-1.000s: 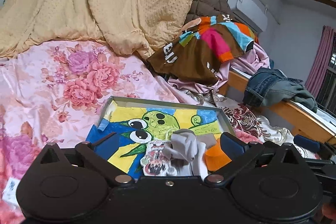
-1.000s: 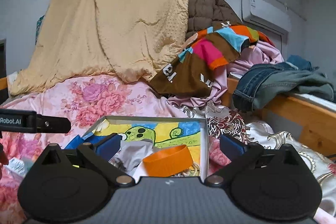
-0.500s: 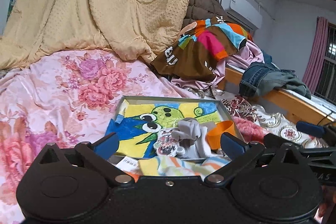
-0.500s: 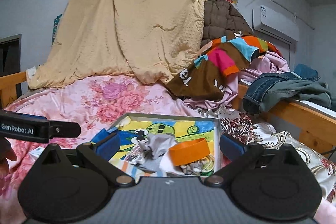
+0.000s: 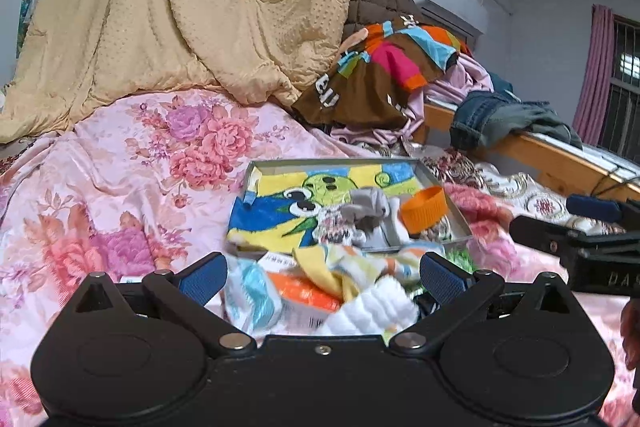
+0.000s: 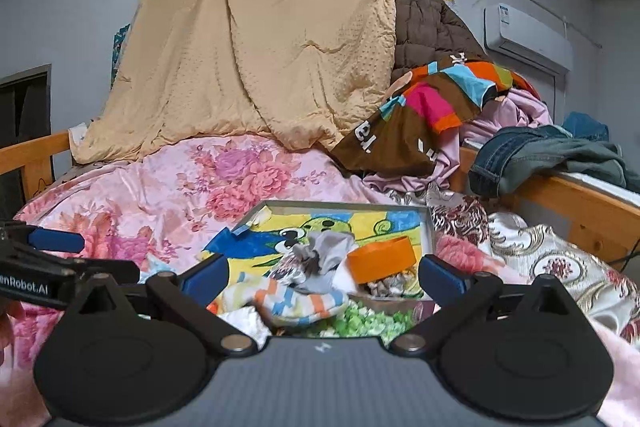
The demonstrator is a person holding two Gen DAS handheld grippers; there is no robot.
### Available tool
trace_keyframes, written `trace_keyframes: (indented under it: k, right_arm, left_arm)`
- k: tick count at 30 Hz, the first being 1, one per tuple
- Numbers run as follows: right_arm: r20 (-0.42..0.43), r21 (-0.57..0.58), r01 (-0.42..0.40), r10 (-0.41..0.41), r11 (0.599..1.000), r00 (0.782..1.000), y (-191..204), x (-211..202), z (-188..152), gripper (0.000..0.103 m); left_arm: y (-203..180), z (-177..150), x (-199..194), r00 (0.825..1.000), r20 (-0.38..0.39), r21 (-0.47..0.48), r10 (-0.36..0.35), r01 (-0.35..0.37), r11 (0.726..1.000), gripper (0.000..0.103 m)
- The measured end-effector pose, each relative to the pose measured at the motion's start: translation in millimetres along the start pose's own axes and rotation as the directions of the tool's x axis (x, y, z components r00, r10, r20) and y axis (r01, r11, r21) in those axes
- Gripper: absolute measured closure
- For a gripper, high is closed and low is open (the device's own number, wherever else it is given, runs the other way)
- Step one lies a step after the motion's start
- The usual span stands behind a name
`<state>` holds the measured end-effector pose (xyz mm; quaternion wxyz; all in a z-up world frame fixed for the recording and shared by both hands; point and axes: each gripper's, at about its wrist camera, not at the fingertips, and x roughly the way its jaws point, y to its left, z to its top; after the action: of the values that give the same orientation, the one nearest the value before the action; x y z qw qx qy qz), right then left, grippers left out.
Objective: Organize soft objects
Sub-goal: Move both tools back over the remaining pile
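A shallow grey tray with a cartoon-printed lining lies on the flowered bedspread. Inside it lie a grey sock, an orange band and a patterned cloth. In front of the tray lies a loose heap: a striped sock, a yellow and white cloth, a white fluffy piece and a green fuzzy item. My left gripper is open just above the heap. My right gripper is open too, holding nothing.
A beige quilt hangs behind the bed. A colourful brown garment and pink fabric pile up at the back right. Jeans drape over a wooden rail. The pink floral bedspread spreads to the left.
Both grippers have drawn back from the tray, so the heap of socks and cloths in front of it has come into view. Both stay open.
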<state>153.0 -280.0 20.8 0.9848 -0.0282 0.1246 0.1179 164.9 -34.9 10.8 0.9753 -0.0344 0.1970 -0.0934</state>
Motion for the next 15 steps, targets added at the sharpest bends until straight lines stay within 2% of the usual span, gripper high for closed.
trace_keyframes:
  k: [4,11,15]
  right_arm:
    - [-0.035,0.002,-0.009,0.009,1.000,0.999,3.8,-7.0,-6.8,0.000]
    - [-0.099,-0.040,-0.019,0.015,0.999,0.995,17.9,-14.3,-19.9,0.000]
    - [-0.129,-0.062,-0.035,0.027,0.997,0.991,27.1,-14.2,-26.0,0.000]
  left_arm:
    - [4.0,-9.1,-11.2,1.000,-0.018,0.031,-0.003,0.004,1.000,0.001]
    - [11.6,-25.1,-23.7,0.999,-0.044,0.021,-0.014,0.015,1.000,0.001]
    - [14.8,-31.9,-23.4,0.996,-0.091,0.028,-0.010,0.013,1.000,0.001]
